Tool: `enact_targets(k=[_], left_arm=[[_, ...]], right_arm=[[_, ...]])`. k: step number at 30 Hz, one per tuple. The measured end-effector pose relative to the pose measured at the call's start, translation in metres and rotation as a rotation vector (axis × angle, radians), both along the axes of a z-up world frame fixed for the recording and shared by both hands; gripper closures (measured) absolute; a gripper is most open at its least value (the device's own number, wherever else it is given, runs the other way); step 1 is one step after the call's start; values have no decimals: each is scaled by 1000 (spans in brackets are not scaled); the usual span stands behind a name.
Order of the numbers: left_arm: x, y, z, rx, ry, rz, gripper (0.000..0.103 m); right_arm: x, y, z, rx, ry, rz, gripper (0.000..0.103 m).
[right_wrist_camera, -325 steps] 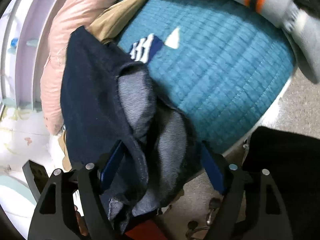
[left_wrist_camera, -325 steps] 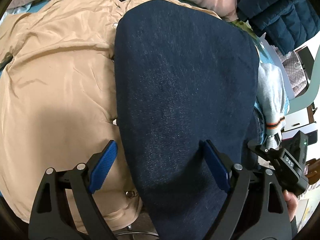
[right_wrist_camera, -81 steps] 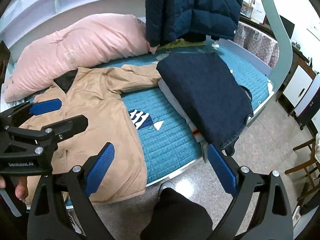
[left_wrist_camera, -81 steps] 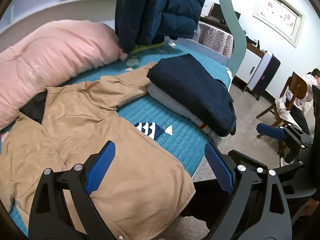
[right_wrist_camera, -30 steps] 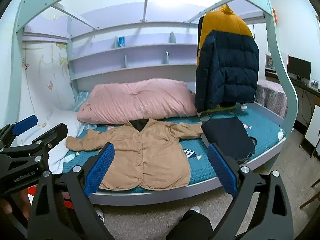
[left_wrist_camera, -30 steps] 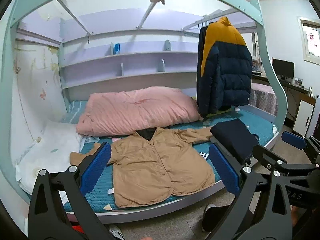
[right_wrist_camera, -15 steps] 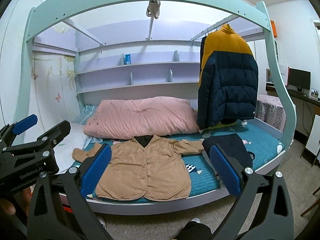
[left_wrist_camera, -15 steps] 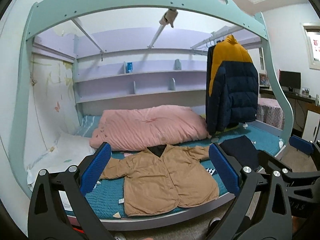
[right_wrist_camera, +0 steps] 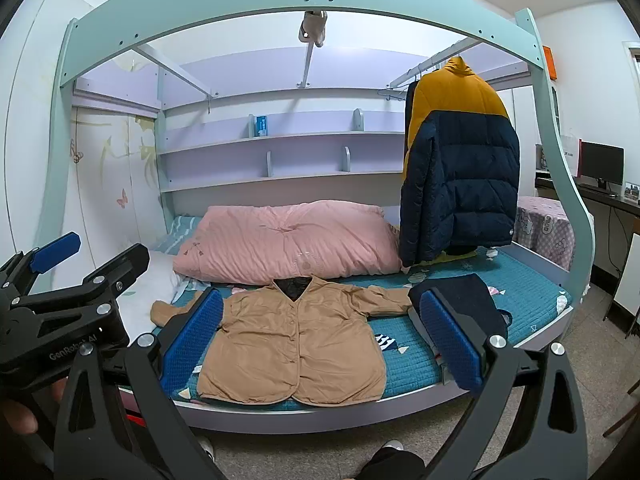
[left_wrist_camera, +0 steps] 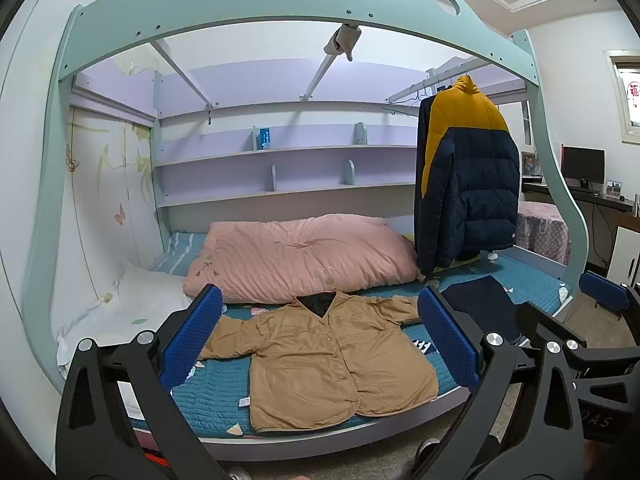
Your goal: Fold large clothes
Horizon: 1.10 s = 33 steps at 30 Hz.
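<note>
A tan jacket [left_wrist_camera: 328, 356] lies spread flat, front up, on the teal bed [left_wrist_camera: 216, 396]; it also shows in the right wrist view [right_wrist_camera: 296, 344]. A folded dark navy garment [left_wrist_camera: 484, 308] sits on the bed's right end, also in the right wrist view [right_wrist_camera: 464, 300]. My left gripper [left_wrist_camera: 320, 340] is open and empty, held well back from the bed. My right gripper [right_wrist_camera: 320, 340] is open and empty too. The left gripper's body [right_wrist_camera: 72, 300] shows at the left of the right wrist view.
A pink quilt [left_wrist_camera: 304, 256] lies behind the jacket and a white pillow [left_wrist_camera: 132, 304] at the left. A navy and yellow puffer coat [left_wrist_camera: 468, 184] hangs over the bed's right end. The teal bunk frame [left_wrist_camera: 320, 4] arches above. A desk with a monitor [left_wrist_camera: 582, 166] stands at the right.
Both grippers have drawn back from the bed and tilted up, so the whole bunk frame is now in view. The clothes have not moved in the last second.
</note>
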<state>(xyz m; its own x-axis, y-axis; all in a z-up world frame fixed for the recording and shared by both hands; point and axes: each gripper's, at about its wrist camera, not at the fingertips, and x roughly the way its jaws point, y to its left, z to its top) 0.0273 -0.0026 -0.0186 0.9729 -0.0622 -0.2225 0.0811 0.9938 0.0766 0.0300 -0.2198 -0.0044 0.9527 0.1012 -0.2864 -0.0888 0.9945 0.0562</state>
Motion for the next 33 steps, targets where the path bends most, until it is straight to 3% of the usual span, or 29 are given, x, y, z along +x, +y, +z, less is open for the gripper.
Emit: enact_targets(k=[33], left_arm=[[-9, -1, 4, 0, -5, 24, 5]], right_arm=[[-6, 12, -1, 6, 1, -5, 8]])
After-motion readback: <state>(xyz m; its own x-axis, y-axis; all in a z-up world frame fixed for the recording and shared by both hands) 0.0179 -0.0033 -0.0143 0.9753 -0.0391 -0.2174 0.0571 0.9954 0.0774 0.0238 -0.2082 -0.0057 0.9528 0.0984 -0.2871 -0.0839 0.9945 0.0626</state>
